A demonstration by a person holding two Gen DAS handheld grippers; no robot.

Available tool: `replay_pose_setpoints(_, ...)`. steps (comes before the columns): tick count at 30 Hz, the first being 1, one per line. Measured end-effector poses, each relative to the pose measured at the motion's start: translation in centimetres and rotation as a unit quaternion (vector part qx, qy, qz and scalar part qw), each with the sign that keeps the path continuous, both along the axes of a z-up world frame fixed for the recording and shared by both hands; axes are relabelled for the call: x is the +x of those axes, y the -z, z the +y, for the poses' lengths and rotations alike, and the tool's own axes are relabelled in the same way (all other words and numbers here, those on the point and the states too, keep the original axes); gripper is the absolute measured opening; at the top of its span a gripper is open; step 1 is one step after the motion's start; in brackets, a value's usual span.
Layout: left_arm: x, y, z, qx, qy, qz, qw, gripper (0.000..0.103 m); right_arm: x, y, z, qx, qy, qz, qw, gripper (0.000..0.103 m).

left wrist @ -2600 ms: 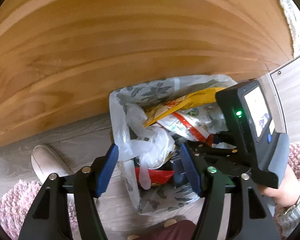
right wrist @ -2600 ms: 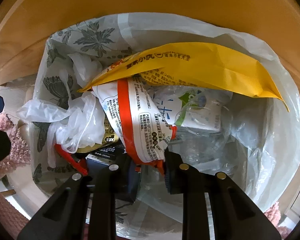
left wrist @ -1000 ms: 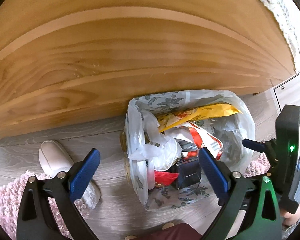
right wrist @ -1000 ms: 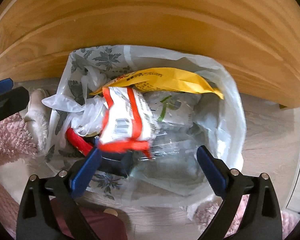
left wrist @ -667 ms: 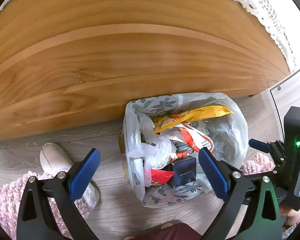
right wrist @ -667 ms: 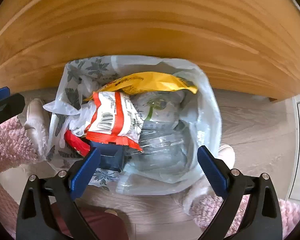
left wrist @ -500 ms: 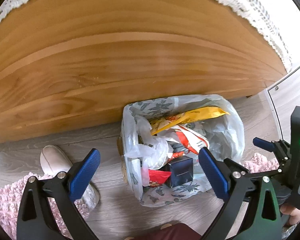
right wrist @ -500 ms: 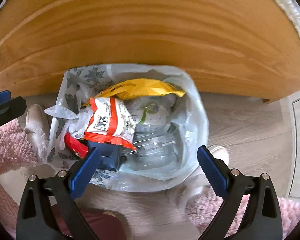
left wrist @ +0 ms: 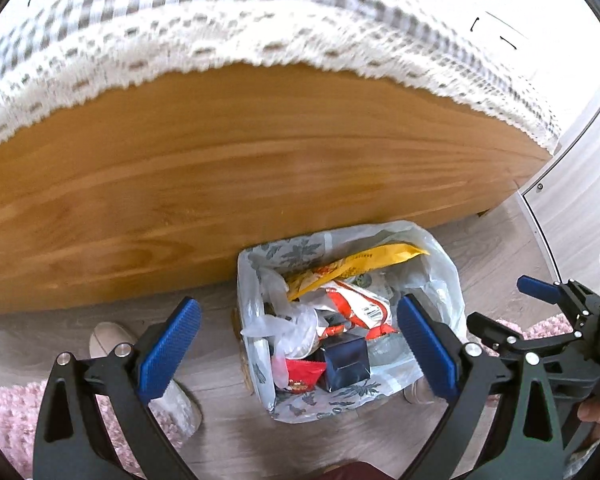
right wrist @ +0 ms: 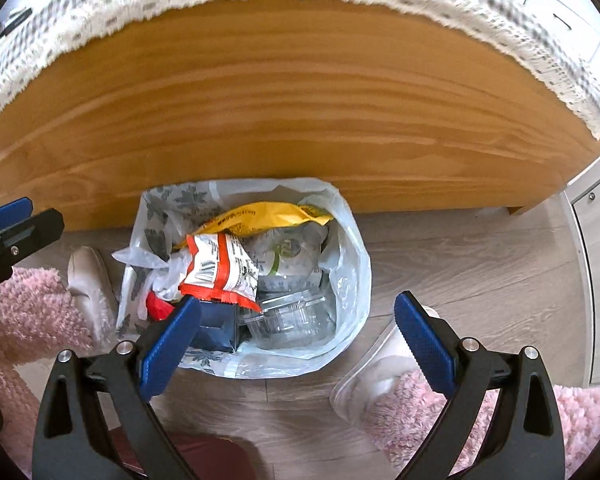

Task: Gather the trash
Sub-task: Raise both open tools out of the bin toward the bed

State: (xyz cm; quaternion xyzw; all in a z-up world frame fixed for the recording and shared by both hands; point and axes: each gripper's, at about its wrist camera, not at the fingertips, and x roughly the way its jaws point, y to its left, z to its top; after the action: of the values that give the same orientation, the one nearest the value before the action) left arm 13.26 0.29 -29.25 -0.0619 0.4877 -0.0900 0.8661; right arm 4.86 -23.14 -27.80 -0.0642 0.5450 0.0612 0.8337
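A white trash bag [right wrist: 346,276] printed with grey leaves stands open-mouthed on the wood floor [right wrist: 460,264], against a pine panel [right wrist: 280,112]. Across its top lies a yellow wrapper [right wrist: 268,212], long axis left to right, and below it a red-and-white snack pouch [right wrist: 220,268], a clear plastic tray [right wrist: 288,316] and a dark blue box [left wrist: 346,362]. The left gripper [left wrist: 298,346] and the right gripper [right wrist: 296,338] hang above the bag, jaws spread wide, holding nothing.

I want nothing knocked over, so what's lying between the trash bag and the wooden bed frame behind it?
Nothing. In the right wrist view the trash bag sits close against the wooden bed frame, with no object in between. Whether they touch is unclear.
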Motion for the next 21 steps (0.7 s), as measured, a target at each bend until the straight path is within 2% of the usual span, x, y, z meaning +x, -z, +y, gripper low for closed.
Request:
replay_pose_setpoints(12,-1.5,-4.1,-0.2,0.002,0.012,-0.068,0.9976,0.096,-0.9,-3.5,-1.7,0.028,0.02,-0.055,0.998,0.093)
replay_pose_setpoints(15,-1.8,-5.5,-0.2,0.002,0.012,-0.089,0.9959,0.096,-1.1,-5.1,-2.0,0.035,0.024,-0.085,0.995,0.093)
replay_pose_setpoints(21,-1.6,-7.9,0.7,-0.021,0.0,-0.109,0.9938,0.096,-1.4,-8.6,-2.9,0.062,0.025,-0.161,0.985,0.093)
